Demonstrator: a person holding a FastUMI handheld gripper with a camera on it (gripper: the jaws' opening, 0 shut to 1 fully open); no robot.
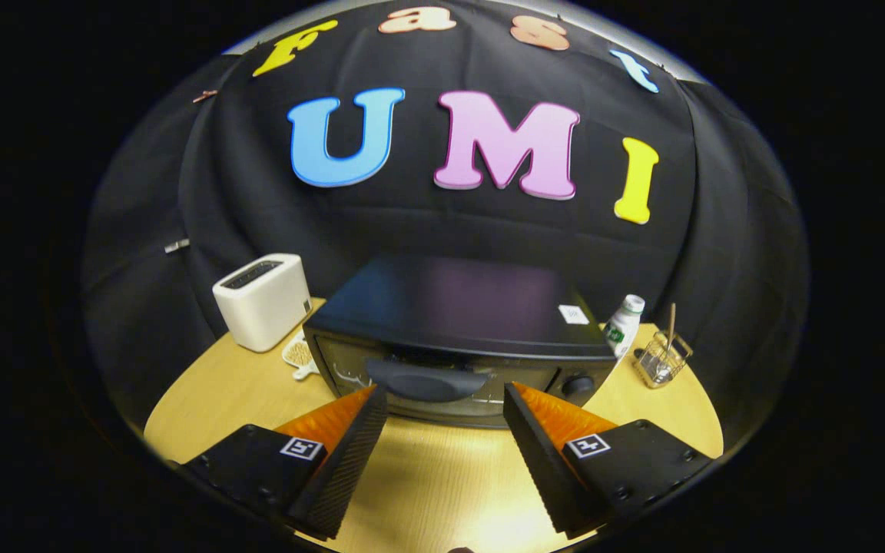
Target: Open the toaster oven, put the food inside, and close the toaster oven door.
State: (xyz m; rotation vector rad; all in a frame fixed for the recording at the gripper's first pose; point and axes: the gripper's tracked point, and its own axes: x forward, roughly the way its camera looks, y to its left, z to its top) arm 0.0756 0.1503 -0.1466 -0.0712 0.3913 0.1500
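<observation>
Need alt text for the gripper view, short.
Open gripper faces a closed black toaster oven, its door handle just ahead of the fingertips. On the wooden table: white toaster left, small white bottle and wire basket right.

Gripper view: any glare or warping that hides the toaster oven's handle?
Gripper view: fisheye bends the table edge; a soft sheen on the toaster oven top; its handle stays sharp, just ahead of the open gripper jaws.
</observation>
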